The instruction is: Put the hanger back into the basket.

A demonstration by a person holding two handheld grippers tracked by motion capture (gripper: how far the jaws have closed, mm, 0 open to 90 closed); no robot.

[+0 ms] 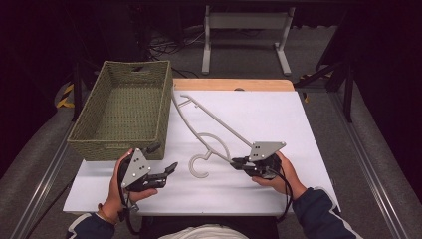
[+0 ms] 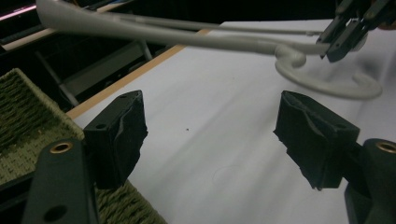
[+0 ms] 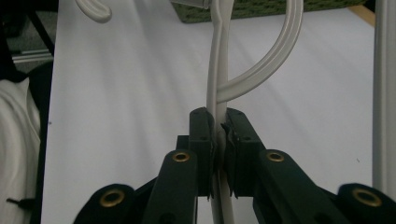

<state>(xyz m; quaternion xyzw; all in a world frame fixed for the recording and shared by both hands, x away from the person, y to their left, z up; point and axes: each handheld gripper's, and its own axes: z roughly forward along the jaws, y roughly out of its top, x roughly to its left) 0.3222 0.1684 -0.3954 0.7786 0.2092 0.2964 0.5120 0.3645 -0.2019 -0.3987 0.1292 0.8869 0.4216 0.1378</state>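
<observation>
Jaws of the right gripper [image 1: 237, 163] pinch the white hanger [image 1: 209, 130] near its hook, over the white tabletop [image 1: 278, 124] beside the woven basket [image 1: 122, 107]; the left gripper [image 1: 169, 171] gapes, unladen. The thin, off-centre grip could let the hanger swivel or slip

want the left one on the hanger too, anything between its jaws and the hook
Nothing visible. Bare white table lies between the open left gripper and the hanger, which the right gripper grips. The basket sits off to the side.
</observation>
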